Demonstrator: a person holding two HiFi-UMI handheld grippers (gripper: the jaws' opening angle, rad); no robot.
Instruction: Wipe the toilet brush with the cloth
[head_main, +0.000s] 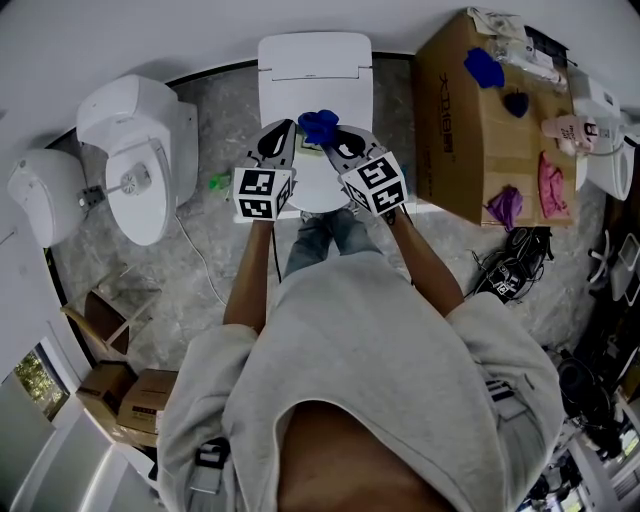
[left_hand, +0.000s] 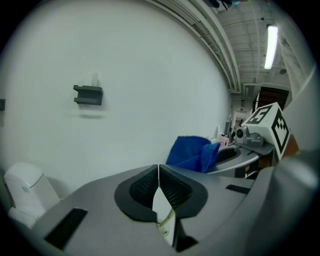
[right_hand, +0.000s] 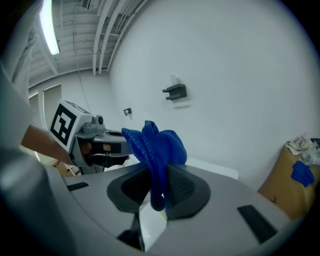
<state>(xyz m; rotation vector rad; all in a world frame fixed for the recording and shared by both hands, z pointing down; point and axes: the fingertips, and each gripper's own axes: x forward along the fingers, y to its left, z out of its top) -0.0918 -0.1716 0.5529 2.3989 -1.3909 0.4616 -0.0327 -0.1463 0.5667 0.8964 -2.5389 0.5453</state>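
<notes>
The person in the grey sweatshirt (head_main: 380, 370) stands over a white toilet with its lid shut (head_main: 315, 60) and holds both tools out above it, close side by side. The right gripper (right_hand: 159, 176) has its tongs clamped on a bright blue fluffy cloth (right_hand: 158, 144). One fold hangs down between the ribbed black pads, and the rest bunches up above them in a loose crest. Seen from above, the cloth sits between the two tool tips, over the lid.

The left gripper (left_hand: 158, 174), just to the left of the cloth, has its tongs pressed together with the pad tips meeting. A thin pale-green sliver shows in the gap below the tips, and I cannot tell what it is. Whether this tool touches the cloth I cannot tell either.

Further left, on the grey marbled floor (head_main: 200, 260), stands a second white toilet with its seat open (head_main: 140, 160). A small green scrap (head_main: 219, 182) lies on the floor between the two toilets.

To the right is a brown cardboard box (head_main: 470, 130) with rags on top: a blue rag (head_main: 484, 68) at the far end, and a purple rag (head_main: 505, 205) and a pink rag (head_main: 550, 185) nearer. On the far white wall (left_hand: 125, 65) a small dark bracket (left_hand: 88, 94) sticks out.
</notes>
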